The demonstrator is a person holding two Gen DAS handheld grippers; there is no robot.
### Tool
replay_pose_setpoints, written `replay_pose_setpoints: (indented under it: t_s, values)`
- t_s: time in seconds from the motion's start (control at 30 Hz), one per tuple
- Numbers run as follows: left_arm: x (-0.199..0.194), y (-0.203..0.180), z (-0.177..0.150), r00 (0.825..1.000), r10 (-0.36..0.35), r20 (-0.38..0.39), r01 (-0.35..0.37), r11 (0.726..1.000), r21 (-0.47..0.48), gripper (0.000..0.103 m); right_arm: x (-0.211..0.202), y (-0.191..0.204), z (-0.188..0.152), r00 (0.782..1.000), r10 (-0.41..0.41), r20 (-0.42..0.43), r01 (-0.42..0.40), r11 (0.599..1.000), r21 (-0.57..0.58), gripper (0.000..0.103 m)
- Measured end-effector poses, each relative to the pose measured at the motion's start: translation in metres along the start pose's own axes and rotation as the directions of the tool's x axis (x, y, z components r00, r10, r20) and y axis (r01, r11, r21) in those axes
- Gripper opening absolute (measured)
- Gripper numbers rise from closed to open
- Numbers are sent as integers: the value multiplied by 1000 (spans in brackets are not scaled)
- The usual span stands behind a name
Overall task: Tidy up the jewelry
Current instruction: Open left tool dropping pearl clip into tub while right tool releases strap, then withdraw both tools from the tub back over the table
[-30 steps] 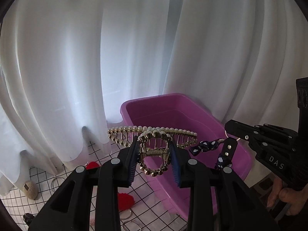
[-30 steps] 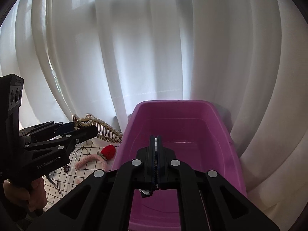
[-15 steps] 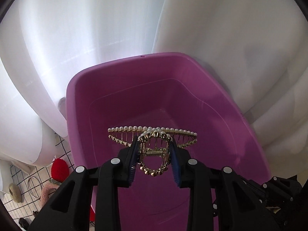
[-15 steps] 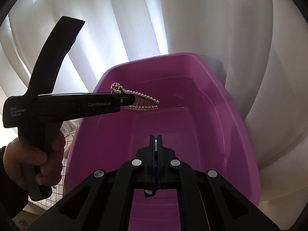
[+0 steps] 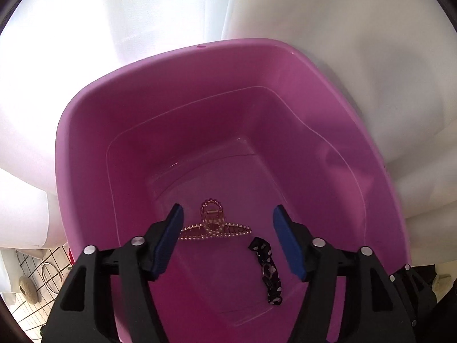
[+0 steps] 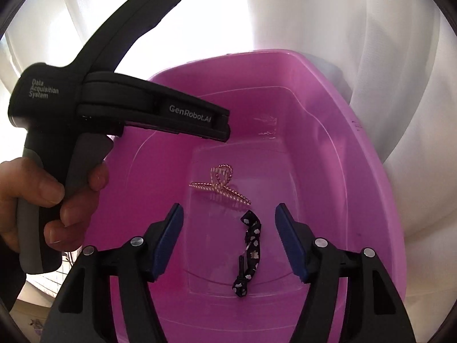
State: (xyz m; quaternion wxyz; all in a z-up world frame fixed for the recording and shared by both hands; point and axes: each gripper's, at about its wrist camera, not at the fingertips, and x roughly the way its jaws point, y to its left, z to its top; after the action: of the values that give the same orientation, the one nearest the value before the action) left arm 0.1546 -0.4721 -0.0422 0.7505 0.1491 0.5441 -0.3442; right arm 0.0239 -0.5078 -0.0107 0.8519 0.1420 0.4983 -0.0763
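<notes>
Now the drop step looks done: left gripper & right gripper jaws just opened wide, nothing between, gold pearl-studded claw hair clip & black white-dotted fabric hair clip lie apart in the pink plastic tub; next, prob. lift out for more pieces.

Left gripper and right gripper are angled steeply downward; jaws just opened, nothing gripped between them.

Support surface is a white cloth with a black grid, only visible at lower left of the left wrist view. Sitting on it: purple tub, a metal ring just beside the tub's left wall, and a beige stone-like lump further left. White curtain hangs down onto the cloth behind them.
</notes>
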Motion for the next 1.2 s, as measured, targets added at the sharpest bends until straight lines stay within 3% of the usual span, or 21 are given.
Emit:
replay_pose_setpoints:
  t_s: [0.07,0.4,0.6,0.8,1.0,1.1,1.2]
  values:
    - [-8,-4,0,998,45,40,-45,999,23,88,1,1,-1,1000,4,-1,-4,1000,-2,64]
    - [-35,14,6,996,-7,92,11,999,-34,88,-1,8,-6,999,47,10,-47,999,0,64]
    - [-73,32,-12,987,-9,158,20,997,-70,88,-9,25,-11,997,65,29,-64,998,-20,71]
    - [-117,72,-48,971,24,239,14,988,-156,91,-33,53,-25,994,100,43,-97,993,-74,74]
    - [-159,112,-106,943,86,320,-10,972,-233,93,-49,86,-34,984,167,57,-156,976,-151,76]
    - [-178,133,-141,931,126,342,-28,961,-277,93,-59,102,-43,967,245,74,-228,955,-189,80]
    - [-192,155,-179,922,161,352,-41,945,-324,93,-68,112,-54,933,346,94,-325,927,-189,85]
